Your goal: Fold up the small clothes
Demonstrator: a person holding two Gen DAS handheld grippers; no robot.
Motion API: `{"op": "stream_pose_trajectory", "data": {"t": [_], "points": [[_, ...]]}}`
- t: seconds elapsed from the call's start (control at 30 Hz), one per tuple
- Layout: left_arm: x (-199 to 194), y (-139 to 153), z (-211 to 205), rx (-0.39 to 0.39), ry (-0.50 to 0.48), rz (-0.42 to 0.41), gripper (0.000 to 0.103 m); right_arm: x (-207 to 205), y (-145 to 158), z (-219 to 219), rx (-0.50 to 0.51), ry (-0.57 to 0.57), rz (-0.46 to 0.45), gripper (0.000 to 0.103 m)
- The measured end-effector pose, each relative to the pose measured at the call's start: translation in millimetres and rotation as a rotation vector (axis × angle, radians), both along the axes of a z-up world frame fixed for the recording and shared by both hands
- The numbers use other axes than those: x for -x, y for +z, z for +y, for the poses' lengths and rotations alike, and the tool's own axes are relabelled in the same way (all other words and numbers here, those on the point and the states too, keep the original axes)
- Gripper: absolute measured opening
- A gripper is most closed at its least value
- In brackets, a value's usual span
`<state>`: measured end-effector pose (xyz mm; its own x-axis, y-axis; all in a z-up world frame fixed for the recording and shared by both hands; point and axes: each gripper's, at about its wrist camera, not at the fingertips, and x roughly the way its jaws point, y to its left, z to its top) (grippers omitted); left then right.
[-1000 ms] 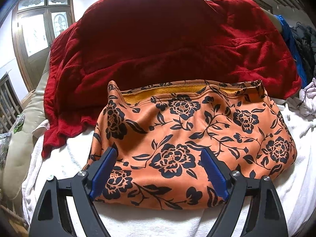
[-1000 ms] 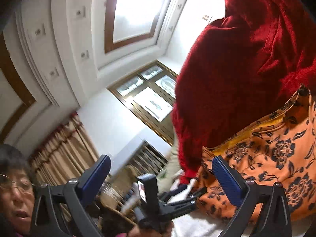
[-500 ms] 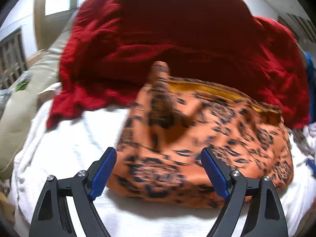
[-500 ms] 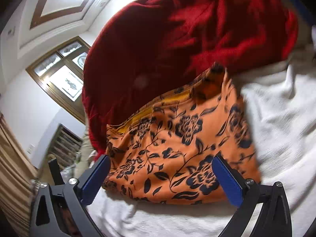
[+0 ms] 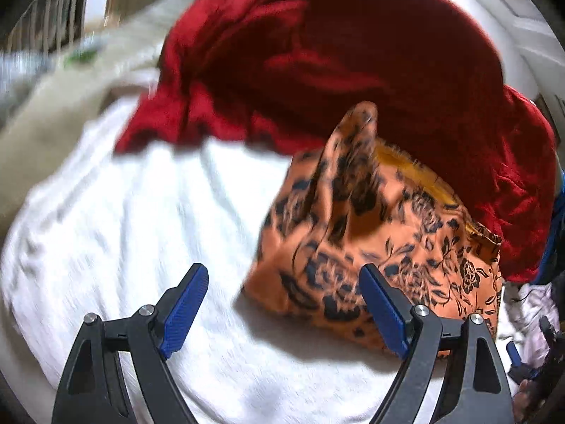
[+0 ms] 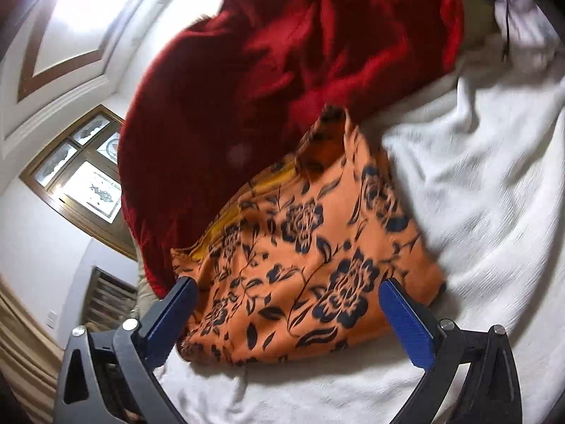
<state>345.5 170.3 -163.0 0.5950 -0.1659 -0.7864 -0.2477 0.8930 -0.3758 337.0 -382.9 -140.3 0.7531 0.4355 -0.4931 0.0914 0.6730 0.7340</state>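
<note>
Right wrist view: both grippers spread over floral garment

Orange floral garment (image 6: pixel 303 258) is lying on the white towel (image 6: pixel 487 212), its far edge touching the red blanket (image 6: pixel 282 56). Right gripper (image 6: pixel 289 304) is hovering wide open at its near edge, gripping nothing. Left gripper (image 5: pixel 282 300) is also spread and empty, garment (image 5: pixel 381 243) showing blurred to its right.

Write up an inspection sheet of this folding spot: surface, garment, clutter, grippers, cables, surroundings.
Surface: white textured cloth cover, wrinkled.
Job's things: orange garment with black floral print lying on the cover, yellow lining showing at its opening, one corner sticking up.
Clutter: red plush blanket heaped behind the garment; white and blue clothes at the far edge.
Grippers: left gripper open, holding nothing; right gripper open, holding nothing.
Cables: nothing seen.
Surroundings: wood-framed window, beige curtain.
</note>
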Motion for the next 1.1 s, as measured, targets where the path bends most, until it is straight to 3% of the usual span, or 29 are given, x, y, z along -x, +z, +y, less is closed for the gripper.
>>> {"op": "stream_pose_trajectory", "data": {"t": [0.07,0.13,0.2,0.37,0.47,0.6,0.7,0.8,0.87,0.93,0.97,1.0,1.03,1.1], "points": [[0,-9,-5,0.060,-0.011,0.025,0.088,14,27,-1,0.008,-0.010,-0.150,0.103],[1,-12,-15,0.088,-0.046,0.021,0.088,21,38,6,0.033,-0.016,-0.223,0.103],[0,-15,-22,0.115,-0.060,0.027,0.088,11,24,14,0.014,0.036,-0.150,0.103],[-9,-36,-27,0.257,-0.060,0.090,0.087,-5,-43,14,-0.200,0.106,0.113,0.103],[-14,-43,-18,0.291,-0.010,0.103,0.087,7,-62,-1,-0.266,0.046,0.150,0.103],[-19,-53,-9,0.376,0.036,0.097,0.087,5,-80,-15,-0.257,-0.008,0.190,0.103],[-20,-50,-8,0.373,0.049,0.066,0.087,1,-91,-23,-0.295,-0.062,0.215,0.103],[-26,-51,-10,0.357,0.053,0.035,0.087,-5,-91,-25,-0.257,-0.110,0.204,0.101],[-30,-53,-11,0.353,0.057,0.020,0.085,-8,-91,-27,-0.231,-0.141,0.203,0.089],[-31,-52,-13,0.346,0.055,0.002,0.076,-13,-96,-27,-0.228,-0.169,0.213,0.074],[-31,-50,-14,0.331,0.045,-0.004,0.055,-15,-95,-26,-0.204,-0.171,0.217,0.069],[-31,-47,-14,0.313,0.026,-0.011,0.043,-16,-95,-25,-0.178,-0.173,0.222,0.057],[-31,-46,-15,0.307,0.006,-0.016,0.043,-17,-94,-23,-0.129,-0.185,0.235,0.039],[-30,-45,-16,0.304,-0.010,-0.028,0.042,-17,-92,-18,-0.066,-0.188,0.238,0.030]]}}
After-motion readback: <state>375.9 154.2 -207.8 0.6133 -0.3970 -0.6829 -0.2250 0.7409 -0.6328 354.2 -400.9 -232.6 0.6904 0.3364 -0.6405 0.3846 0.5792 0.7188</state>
